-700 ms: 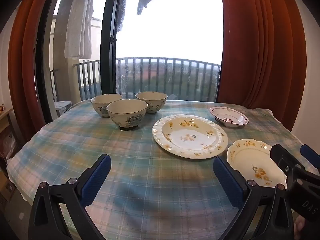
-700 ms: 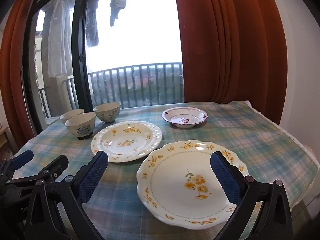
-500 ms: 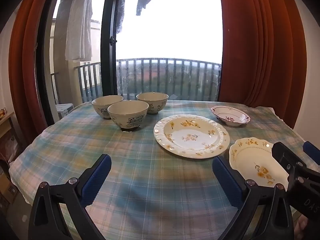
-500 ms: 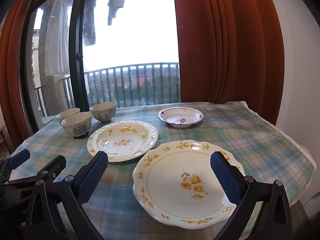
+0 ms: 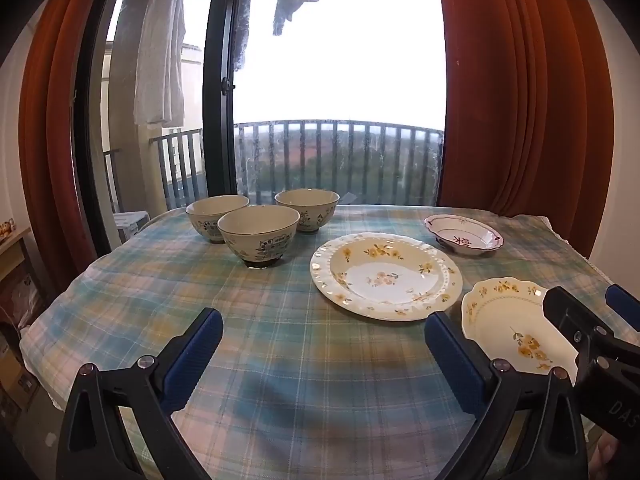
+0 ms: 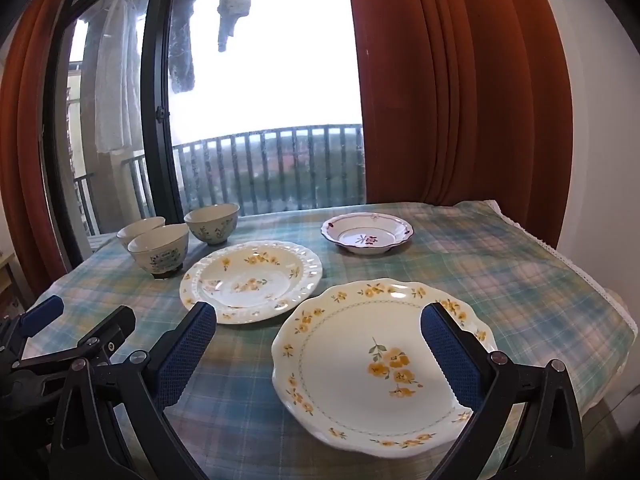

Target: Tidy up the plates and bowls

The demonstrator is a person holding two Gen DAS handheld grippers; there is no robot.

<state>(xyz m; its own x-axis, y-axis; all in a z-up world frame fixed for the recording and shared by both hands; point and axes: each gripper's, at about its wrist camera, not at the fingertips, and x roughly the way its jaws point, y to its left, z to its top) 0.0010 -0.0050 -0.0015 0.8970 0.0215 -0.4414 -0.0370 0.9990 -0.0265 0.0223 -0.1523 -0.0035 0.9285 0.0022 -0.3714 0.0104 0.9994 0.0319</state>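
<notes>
Three cream bowls (image 5: 258,233) (image 6: 159,248) with blue-green patterns stand together at the far left of the table. A large scalloped plate (image 5: 386,275) (image 6: 251,281) with yellow flowers lies mid-table. Beyond it sits a small dish with red trim (image 5: 463,234) (image 6: 367,233). A wavy-edged yellow-flower plate (image 6: 380,360) (image 5: 516,330) lies near the front right. My left gripper (image 5: 322,358) hovers open over bare cloth. My right gripper (image 6: 318,354) is open above the front plate's left part, holding nothing.
A plaid cloth (image 5: 280,340) covers the table; its lace edge (image 6: 580,276) falls away at the right. Red curtains (image 6: 448,80) and a glass balcony door (image 5: 224,92) stand behind the table. A shelf (image 5: 10,240) sits low at the left.
Both views have tilted slightly; the dishes sit a little lower and more to the left in the right wrist view. No dish has moved and both grippers stay open.
</notes>
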